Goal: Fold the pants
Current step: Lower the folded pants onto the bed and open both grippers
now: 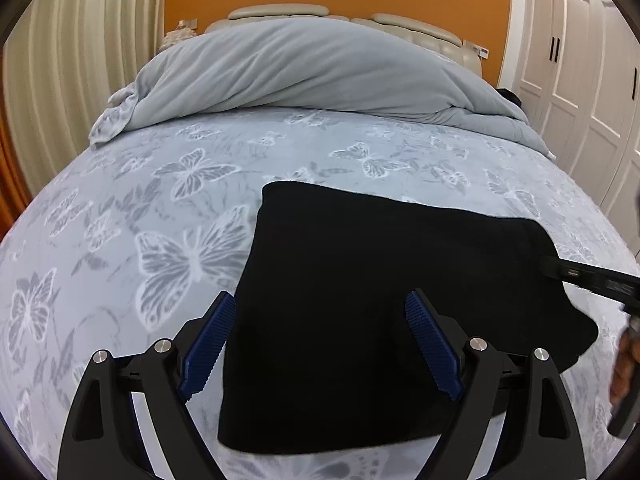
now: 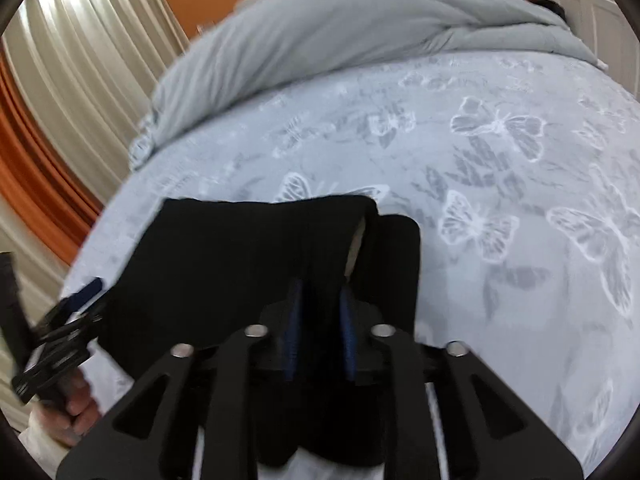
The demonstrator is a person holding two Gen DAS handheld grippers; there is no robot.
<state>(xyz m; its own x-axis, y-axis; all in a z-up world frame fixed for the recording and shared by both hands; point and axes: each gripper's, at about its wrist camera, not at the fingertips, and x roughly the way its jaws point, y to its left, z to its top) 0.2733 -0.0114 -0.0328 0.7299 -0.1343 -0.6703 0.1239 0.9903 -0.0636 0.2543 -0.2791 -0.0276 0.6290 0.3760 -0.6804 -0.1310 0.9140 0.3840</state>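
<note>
Pants [image 1: 380, 300], black and folded into a compact block, lie on the butterfly-print bedsheet [image 1: 120, 240]. Only the left wrist view shows the left gripper [image 1: 320, 344] spread wide, its blue pads straddling the near edge without pressing. Only the right wrist view shows the right gripper [image 2: 320, 320] narrowed around a raised fold of cloth. Bare sheet stretches beyond to the bunched grey duvet [image 1: 300, 72].
</note>
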